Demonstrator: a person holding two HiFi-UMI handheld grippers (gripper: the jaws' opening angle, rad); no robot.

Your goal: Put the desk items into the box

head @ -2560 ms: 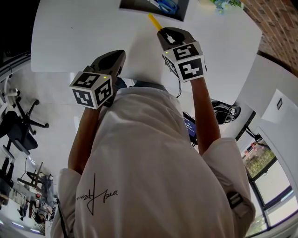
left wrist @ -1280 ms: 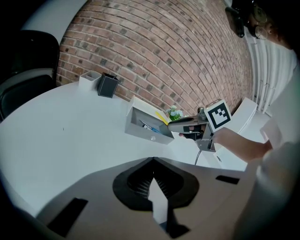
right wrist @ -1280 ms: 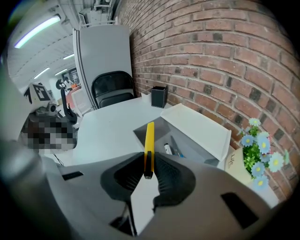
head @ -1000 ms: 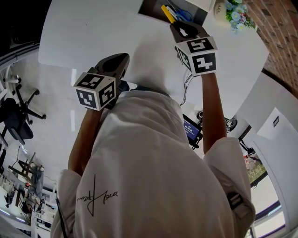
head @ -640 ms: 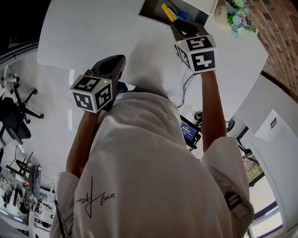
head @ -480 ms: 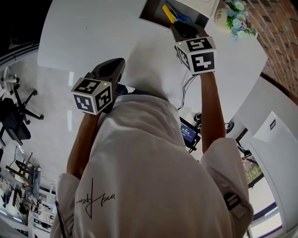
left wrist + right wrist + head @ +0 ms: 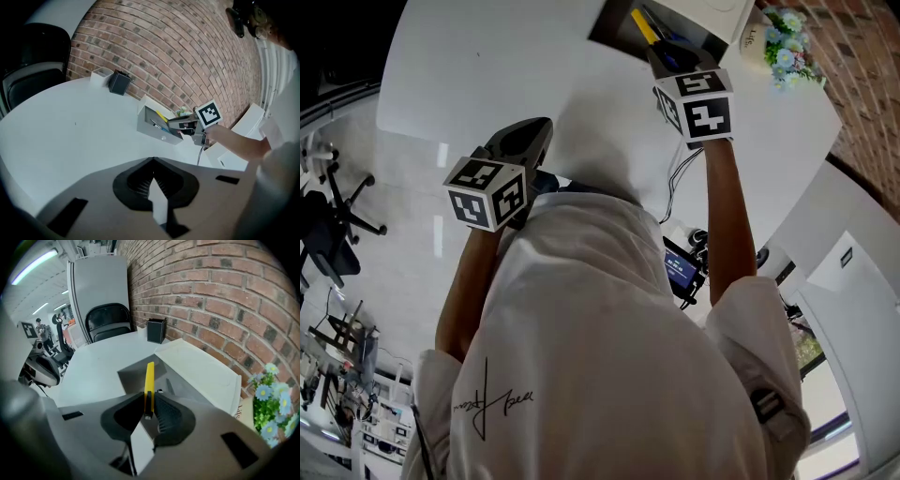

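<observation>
Over the open box (image 7: 133,373) at the far side of the white desk (image 7: 487,66), the right gripper (image 7: 150,401) points down, its fingers (image 7: 167,416) pinching a yellow cutter (image 7: 149,378). Nearer the person, the left gripper (image 7: 152,161) is empty, fingers (image 7: 139,183) pressed together.

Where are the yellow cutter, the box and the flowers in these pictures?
yellow utility knife (image 7: 149,378): right gripper view, middle of its yellow body.
box (image 7: 132,376): right gripper view, bare grey inside surface.
flowers (image 7: 263,392): right gripper view, a blue bloom.
</observation>
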